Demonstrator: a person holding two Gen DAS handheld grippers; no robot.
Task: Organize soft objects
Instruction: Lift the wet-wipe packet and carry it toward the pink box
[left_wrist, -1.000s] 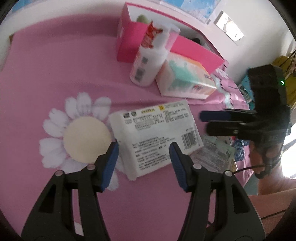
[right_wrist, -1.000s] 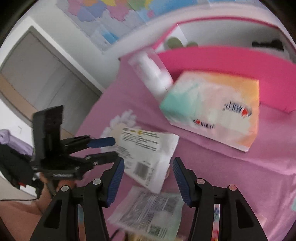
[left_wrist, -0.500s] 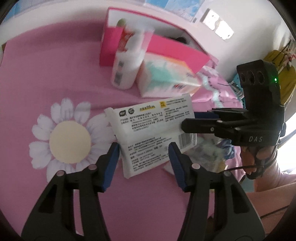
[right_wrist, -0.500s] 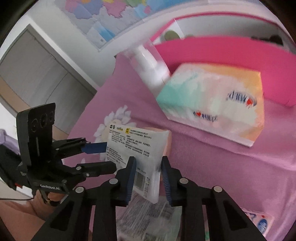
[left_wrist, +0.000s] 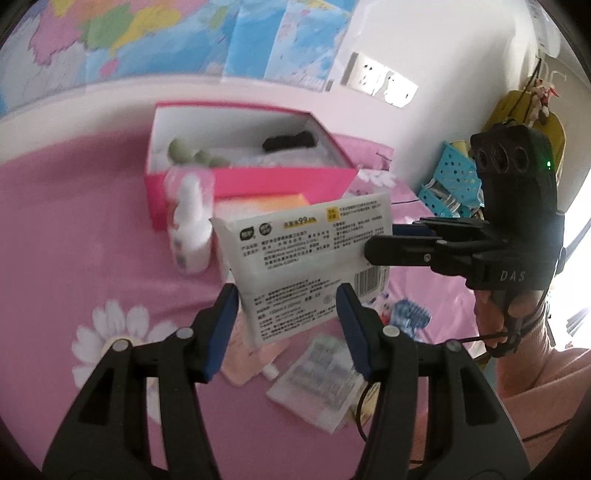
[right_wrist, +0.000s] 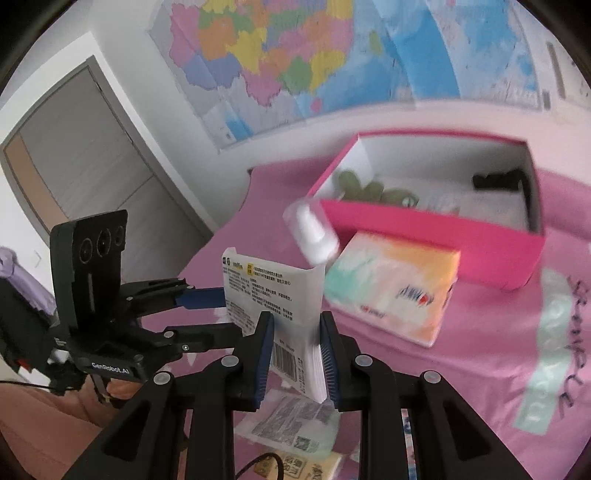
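Note:
My right gripper (right_wrist: 295, 354) is shut on a white wipes pack (right_wrist: 273, 295) with black print and a barcode, holding it lifted above the pink bed. In the left wrist view the same pack (left_wrist: 306, 251) hangs between the fingers of my open left gripper (left_wrist: 286, 328), not pinched by them; the right gripper (left_wrist: 391, 243) grips its right edge. A pink open box (left_wrist: 243, 181) stands behind, holding green soft items and a black thing. A pastel tissue pack (right_wrist: 395, 291) lies in front of the box (right_wrist: 443, 236).
A white bottle (left_wrist: 190, 229) stands by the box's left front corner. Flat sachets (left_wrist: 317, 373) and small packets lie on the pink sheet (left_wrist: 74, 240) below the grippers. A wall map hangs behind. A blue basket (left_wrist: 450, 184) sits at the right.
The right gripper closed on the wipes pack and lifted it off the bed. Both grippers rose, and the box interior came into view.

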